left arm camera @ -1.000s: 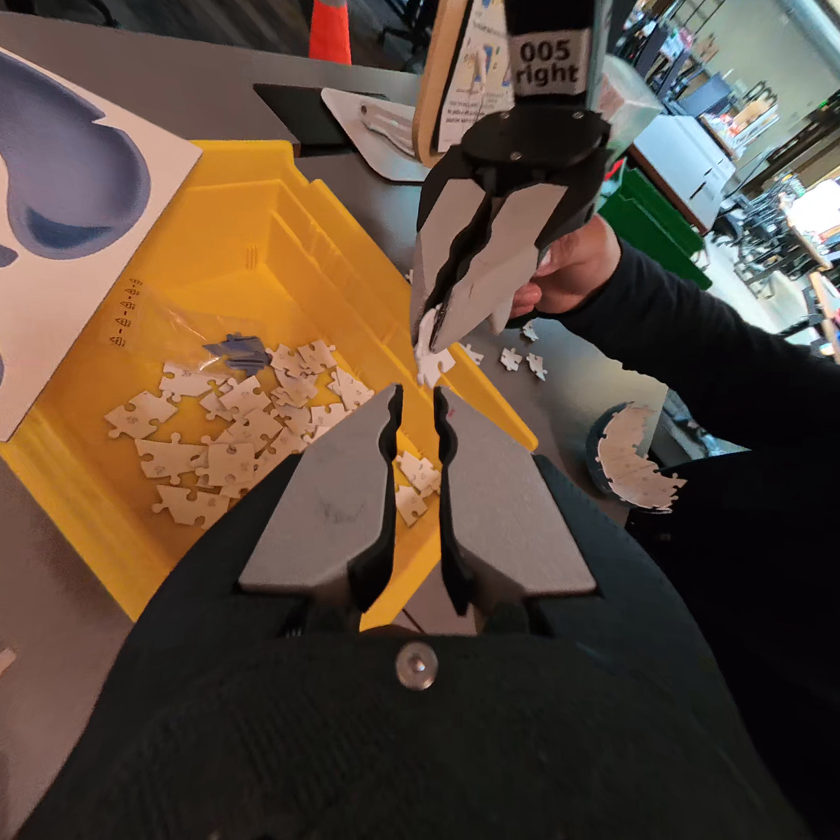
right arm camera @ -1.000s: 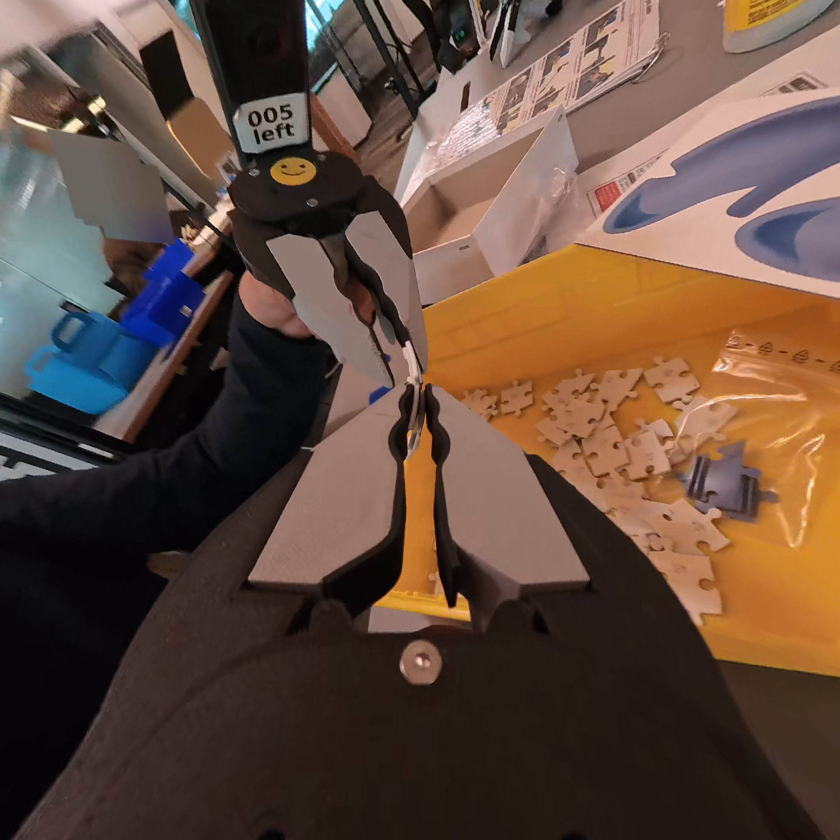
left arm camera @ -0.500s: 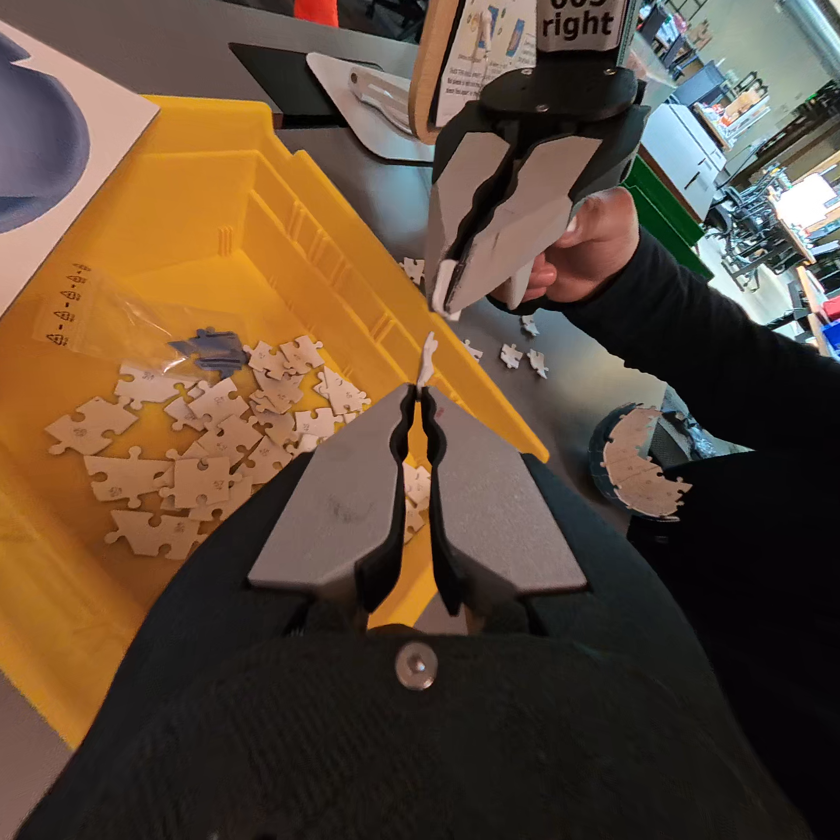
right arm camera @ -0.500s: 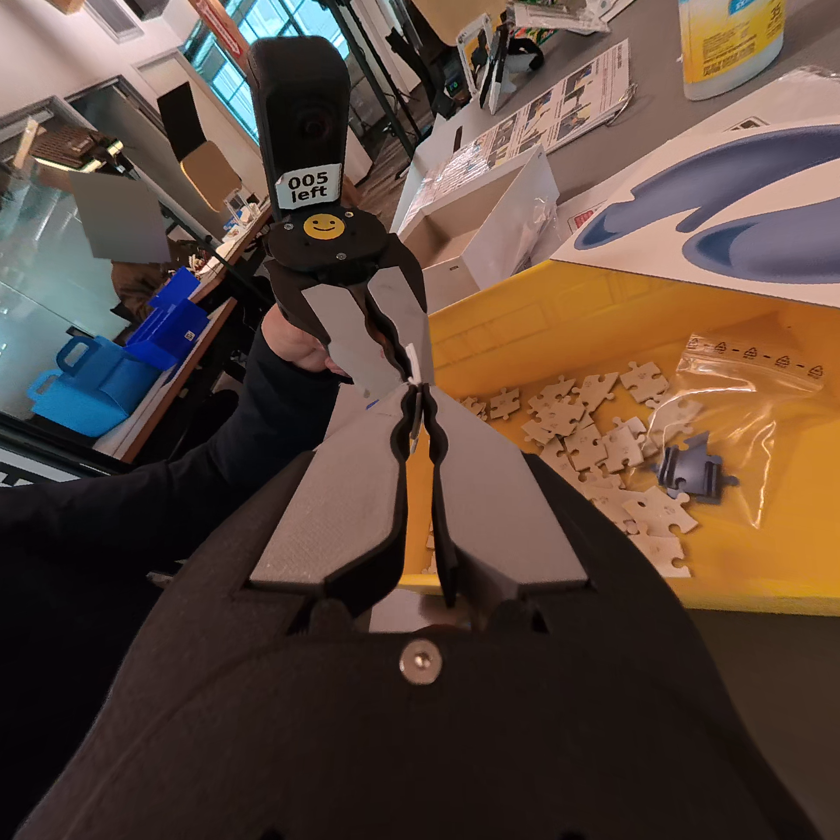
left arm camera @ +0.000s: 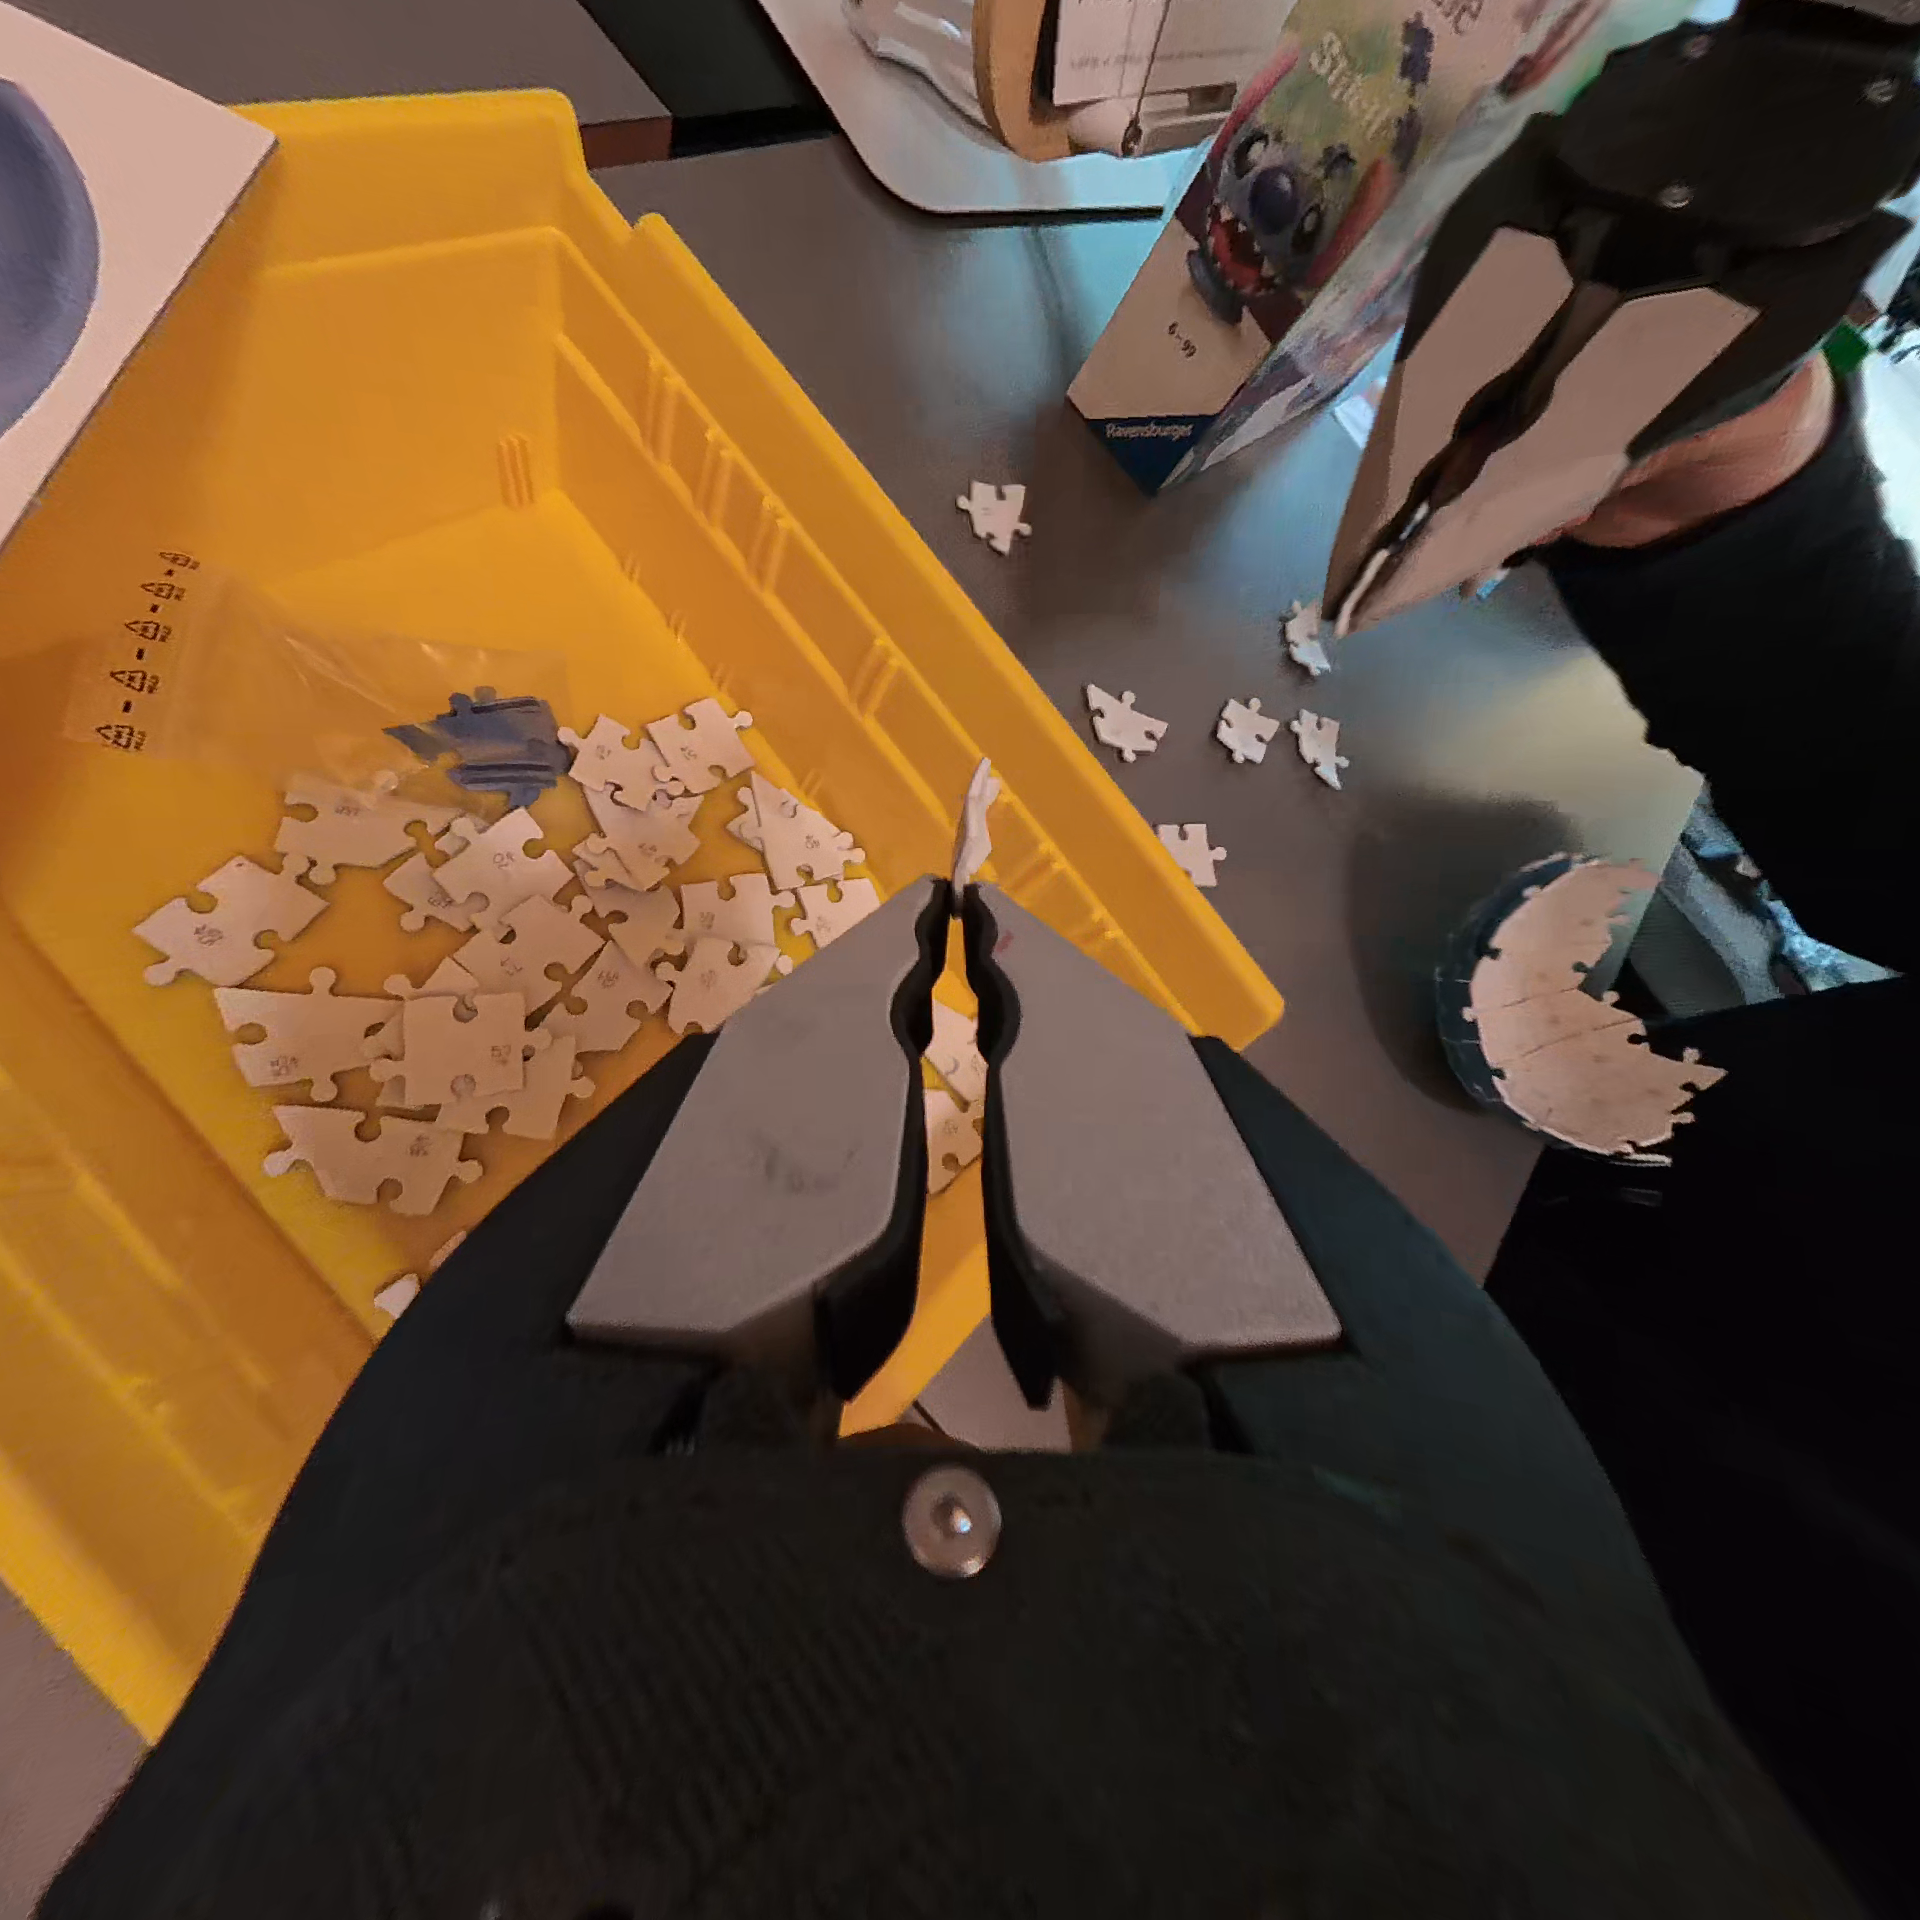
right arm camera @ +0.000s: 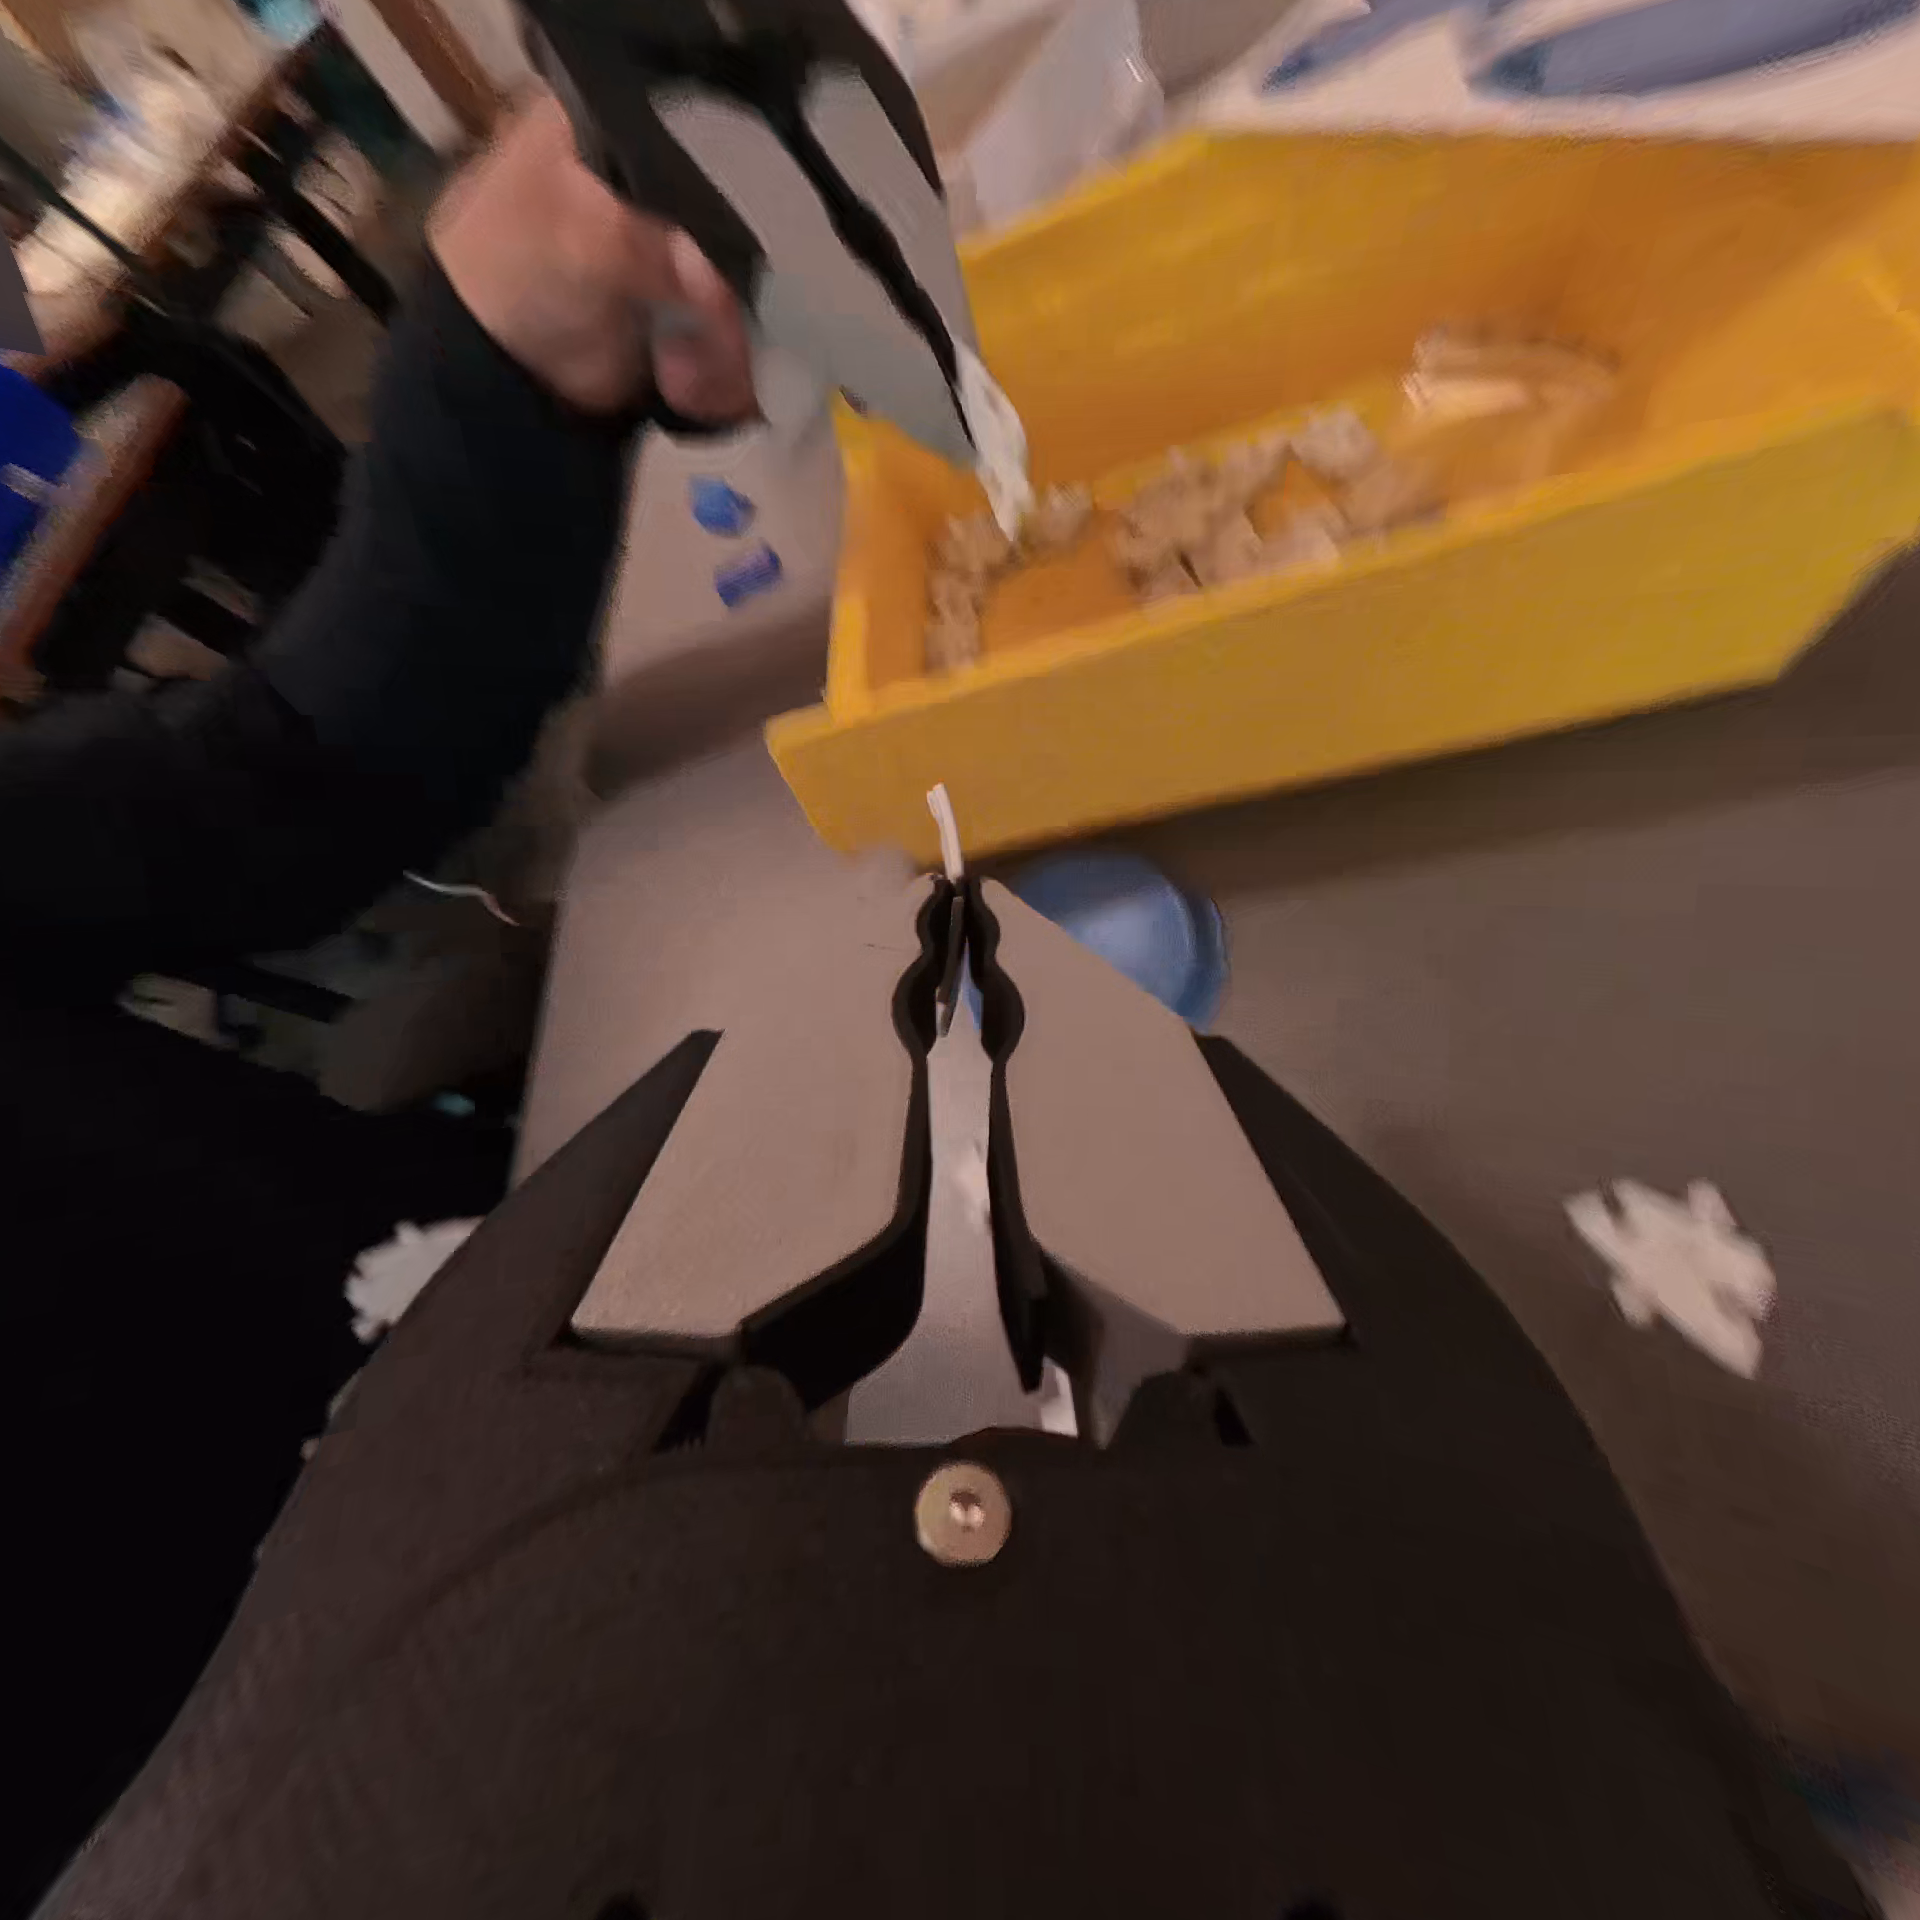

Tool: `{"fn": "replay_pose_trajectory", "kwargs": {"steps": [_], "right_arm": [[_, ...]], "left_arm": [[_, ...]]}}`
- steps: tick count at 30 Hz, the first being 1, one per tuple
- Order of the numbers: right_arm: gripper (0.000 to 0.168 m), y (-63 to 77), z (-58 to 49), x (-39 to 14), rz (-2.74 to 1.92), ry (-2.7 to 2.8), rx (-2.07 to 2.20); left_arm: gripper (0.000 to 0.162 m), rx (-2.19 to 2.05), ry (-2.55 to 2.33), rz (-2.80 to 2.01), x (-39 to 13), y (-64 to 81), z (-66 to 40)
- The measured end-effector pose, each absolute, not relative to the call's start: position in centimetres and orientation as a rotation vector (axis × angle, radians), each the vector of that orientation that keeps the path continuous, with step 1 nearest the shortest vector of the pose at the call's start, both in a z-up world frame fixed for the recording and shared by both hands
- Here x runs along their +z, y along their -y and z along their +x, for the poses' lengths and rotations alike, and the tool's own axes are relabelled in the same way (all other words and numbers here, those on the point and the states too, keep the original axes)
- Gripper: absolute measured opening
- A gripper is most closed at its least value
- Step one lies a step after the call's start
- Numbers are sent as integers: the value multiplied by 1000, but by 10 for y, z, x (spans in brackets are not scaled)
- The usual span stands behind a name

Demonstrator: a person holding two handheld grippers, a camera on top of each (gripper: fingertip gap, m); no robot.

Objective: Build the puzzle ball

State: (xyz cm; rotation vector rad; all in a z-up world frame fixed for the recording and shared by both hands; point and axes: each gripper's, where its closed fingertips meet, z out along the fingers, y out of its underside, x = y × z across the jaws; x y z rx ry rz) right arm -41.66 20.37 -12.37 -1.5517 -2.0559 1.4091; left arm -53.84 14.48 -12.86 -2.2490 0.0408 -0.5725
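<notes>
Each tool, left tool [left arm camera: 956,902] and right tool [right arm camera: 954,896], pinches a thin white cardboard puzzle piece [left arm camera: 975,821] edge-on, so either could twist and slip out.

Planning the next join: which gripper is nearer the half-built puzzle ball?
Left, narrowly. The left gripper sits over the yellow bin's edge beside the ball; the right gripper hovers farther back over loose pieces.

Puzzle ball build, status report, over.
Left tongs shut on a puzzle piece. Right tongs shut on another piece. Half-built ball waiting on table. Nothing in the way.
</notes>
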Motion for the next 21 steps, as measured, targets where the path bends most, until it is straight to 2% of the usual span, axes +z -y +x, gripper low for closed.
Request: {"fn": "replay_pose_trajectory", "kwargs": {"steps": [4, 9, 17, 19, 21], "right_arm": [[0, -253, -339, -169, -1718, 2048, 1061], [0, -294, -295, -202, -1870, 1921, 934], [0, -311, -275, -226, -1933, 1836, 953], [15, -313, -276, -227, -1933, 1826, 968], [16, -319, -277, -223, -1915, 1797, 940]], "left_arm": [[0, -553, -93, -2254, -128, -143, -526], [0, -550, -152, -2259, -125, -156, -508], [0, -534, -219, -2309, -130, -166, -482], [0, -540, -247, -2313, -129, -169, -472], [0, -568, -300, -2302, -124, -174, -457]]}}
